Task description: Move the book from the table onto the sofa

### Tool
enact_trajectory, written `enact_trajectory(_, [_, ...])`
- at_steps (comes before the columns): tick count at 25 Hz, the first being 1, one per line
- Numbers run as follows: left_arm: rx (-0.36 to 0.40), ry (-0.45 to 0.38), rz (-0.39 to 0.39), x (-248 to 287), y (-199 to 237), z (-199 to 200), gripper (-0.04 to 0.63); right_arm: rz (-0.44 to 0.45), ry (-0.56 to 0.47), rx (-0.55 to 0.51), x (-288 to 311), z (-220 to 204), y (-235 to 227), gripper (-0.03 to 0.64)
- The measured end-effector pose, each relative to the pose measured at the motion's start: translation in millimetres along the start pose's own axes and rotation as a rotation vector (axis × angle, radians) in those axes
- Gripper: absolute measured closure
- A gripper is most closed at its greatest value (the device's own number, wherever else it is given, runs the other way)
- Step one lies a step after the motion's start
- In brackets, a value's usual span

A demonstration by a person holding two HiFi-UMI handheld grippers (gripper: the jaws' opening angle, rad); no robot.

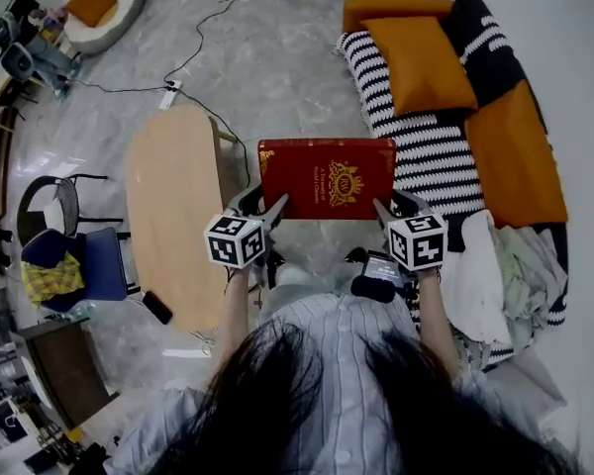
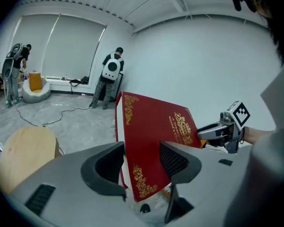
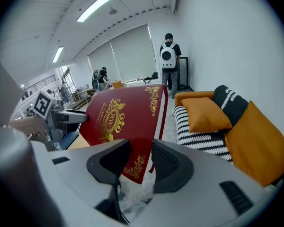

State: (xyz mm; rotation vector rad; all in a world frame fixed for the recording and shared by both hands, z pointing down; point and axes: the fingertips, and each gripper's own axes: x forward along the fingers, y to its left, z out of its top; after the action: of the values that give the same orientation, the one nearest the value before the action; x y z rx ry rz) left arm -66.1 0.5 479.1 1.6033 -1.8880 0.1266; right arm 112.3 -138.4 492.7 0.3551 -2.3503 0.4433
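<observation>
Red book (image 1: 327,178) is already off the desk (image 1: 173,206). It hangs in the air above the floor (image 1: 277,77), between the desk at the left and the sofa (image 1: 426,156) at the right, close to the sofa. The left claw (image 1: 273,208) is clamped on its near left corner, and the right claw (image 1: 384,209) on its near right corner. What is left, as I judge: carry it right over the sofa, lay it down and let go.

I see the red hardcover book (image 1: 327,176), gold crest and corner scrollwork, cover up, aloft between wooden table (image 1: 173,206) and striped sofa (image 1: 426,156), near corners clamped in left tongs (image 1: 276,205), right tongs (image 1: 382,209)
</observation>
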Motion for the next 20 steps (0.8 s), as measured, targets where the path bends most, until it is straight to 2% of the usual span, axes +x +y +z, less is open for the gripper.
enact_trajectory(12, [0.098,0.089,-0.104,66,-88,5,0.362,-0.083,-0.037,0.144,-54,-42,-83,0.463])
enact_trajectory(20, [0.195,0.151,-0.214,112,-136,16,0.362,-0.163,-0.078,0.278,-83,-70,-123,0.463])
